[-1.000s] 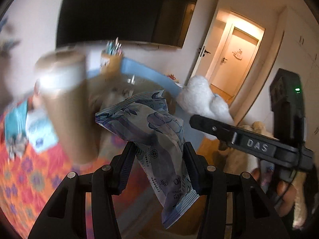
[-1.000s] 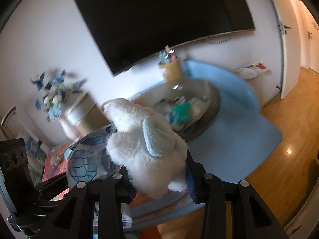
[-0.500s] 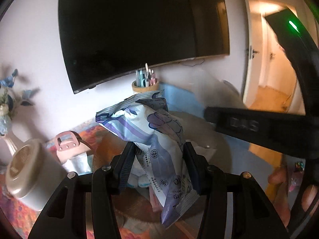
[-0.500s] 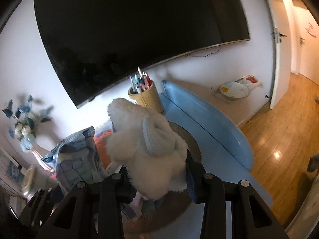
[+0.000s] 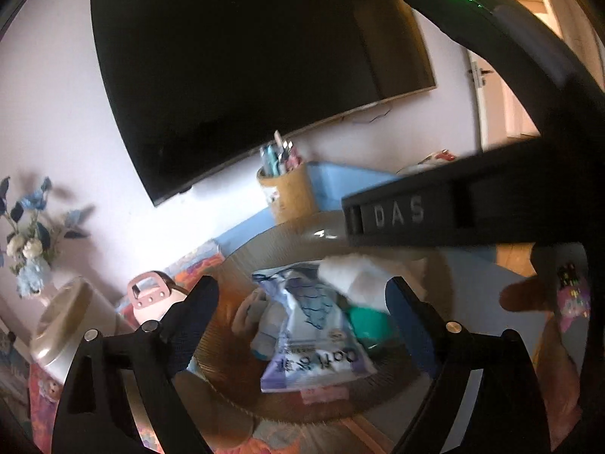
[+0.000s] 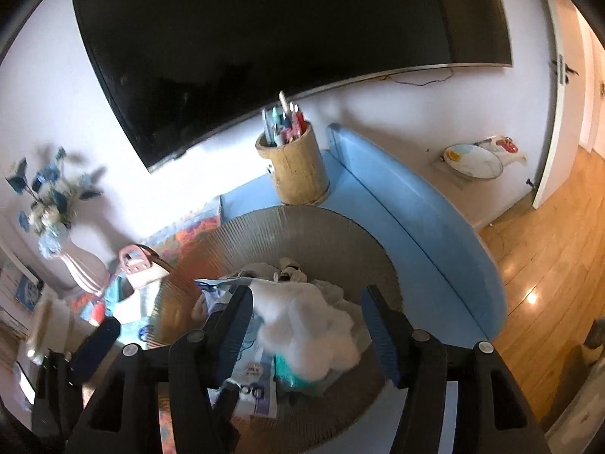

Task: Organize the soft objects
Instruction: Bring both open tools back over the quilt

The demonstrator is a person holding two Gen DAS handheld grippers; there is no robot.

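A blue-and-purple soft packet (image 5: 314, 340) lies loose in the round woven basket (image 5: 242, 261), on other soft items and a teal one (image 5: 368, 325). My left gripper (image 5: 300, 285) hovers over it, its jaws opening wide and clear of the packet. A white plush toy (image 6: 306, 325) rests on the pile in the basket (image 6: 302, 227), partly covering the packet (image 6: 253, 378). My right gripper (image 6: 306, 293) straddles the plush, jaws opening, pads not pressing it. The right gripper's black body (image 5: 397, 213) crosses the left wrist view, a hand (image 5: 529, 295) behind it.
A woven pen holder (image 6: 295, 166) stands just behind the basket on a blue padded surface (image 6: 416, 227). A big dark screen (image 6: 264, 38) hangs on the wall. A flower vase (image 6: 49, 204), a pink-handled bag (image 6: 132, 265) and a beige canister (image 5: 60, 325) sit left. Wooden floor (image 6: 548, 246) lies right.
Both grippers swung over the basket and opened. The packet dropped out of the left jaws into the basket, and the plush left the right jaws and settled on the pile.
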